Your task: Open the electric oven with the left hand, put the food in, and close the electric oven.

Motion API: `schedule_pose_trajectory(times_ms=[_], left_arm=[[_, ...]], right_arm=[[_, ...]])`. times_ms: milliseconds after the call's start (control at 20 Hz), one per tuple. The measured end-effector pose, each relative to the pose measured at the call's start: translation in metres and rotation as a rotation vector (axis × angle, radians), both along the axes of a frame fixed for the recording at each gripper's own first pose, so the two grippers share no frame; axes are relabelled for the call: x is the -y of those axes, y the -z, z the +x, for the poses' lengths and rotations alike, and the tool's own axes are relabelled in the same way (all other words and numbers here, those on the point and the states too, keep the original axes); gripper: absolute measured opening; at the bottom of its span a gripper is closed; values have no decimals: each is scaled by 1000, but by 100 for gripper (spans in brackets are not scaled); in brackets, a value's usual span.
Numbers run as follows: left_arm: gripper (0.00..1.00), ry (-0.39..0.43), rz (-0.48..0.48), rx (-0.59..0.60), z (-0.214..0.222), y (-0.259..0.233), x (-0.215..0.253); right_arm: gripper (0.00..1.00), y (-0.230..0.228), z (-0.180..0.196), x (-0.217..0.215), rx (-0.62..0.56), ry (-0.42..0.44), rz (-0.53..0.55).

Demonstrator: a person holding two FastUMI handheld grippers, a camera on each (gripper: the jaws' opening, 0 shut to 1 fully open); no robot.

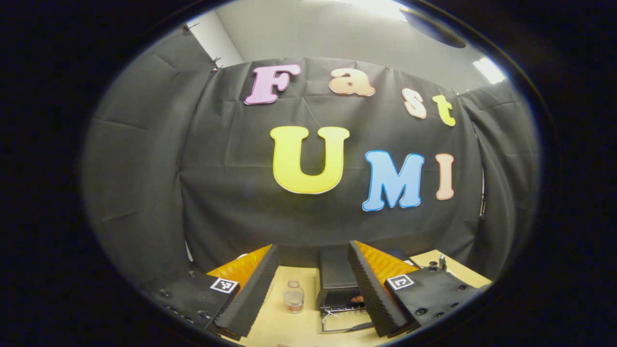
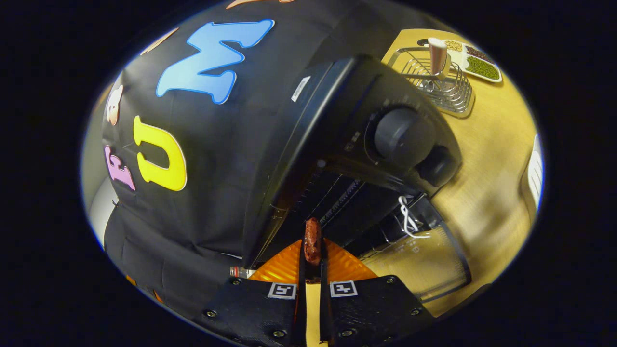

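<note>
At the bottom centre of the right gripper view, the right claw [image 2: 312,270] is clenched on the food [image 2: 312,243], a small reddish-brown piece standing upright, pinched between the two fingers. It looks light and probably soft, so a gentle squeeze near its lower half, as here, should carry it; a harder pinch could crush it, and a greasy surface might let it slip. Just beyond it the electric oven [image 2: 337,120] gapes, its dark rack cavity directly behind the food and its glass door [image 2: 424,260] hanging down at lower right with a white cord [image 2: 407,217] tied on the handle. That door seems stiff and fairly heavy, best taken by its handle edge. Farther off, at upper right, a wire rack [image 2: 441,84] and a tray of grains [image 2: 475,60] sit on the counter [image 2: 491,159].

In the left gripper view, the left claw [image 1: 313,294] is released, fingers spread wide at the bottom of the frame. Between them, well beyond, stand a small bottle [image 1: 293,296] and the oven with its door down.
</note>
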State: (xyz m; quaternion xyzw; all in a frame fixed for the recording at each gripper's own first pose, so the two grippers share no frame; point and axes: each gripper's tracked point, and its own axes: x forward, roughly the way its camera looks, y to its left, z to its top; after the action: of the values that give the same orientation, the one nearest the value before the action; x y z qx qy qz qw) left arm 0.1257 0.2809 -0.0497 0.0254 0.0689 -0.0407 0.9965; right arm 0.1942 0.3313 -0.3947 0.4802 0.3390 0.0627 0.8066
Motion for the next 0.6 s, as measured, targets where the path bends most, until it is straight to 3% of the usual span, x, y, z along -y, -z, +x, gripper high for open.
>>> schedule_pose_trajectory(times_ms=[200, 400, 500, 550, 600], left_arm=[[100, -17, 0, -14, 2, 3, -18], [96, -21, 1, -38, 5, 10, -27], [100, -14, 0, -42, 7, 13, -23], [96, -7, -2, -43, 8, 13, -20], [100, 2, -5, -42, 10, 12, -17]], right_arm=[[11, 16, 20, -6, -3, 55, 41], [14, 28, 35, 4, -35, 131, 58], [19, 35, 30, 11, -64, 140, 4], [29, 37, 28, 13, -73, 132, -13], [37, 33, 26, 15, -79, 122, -13]])
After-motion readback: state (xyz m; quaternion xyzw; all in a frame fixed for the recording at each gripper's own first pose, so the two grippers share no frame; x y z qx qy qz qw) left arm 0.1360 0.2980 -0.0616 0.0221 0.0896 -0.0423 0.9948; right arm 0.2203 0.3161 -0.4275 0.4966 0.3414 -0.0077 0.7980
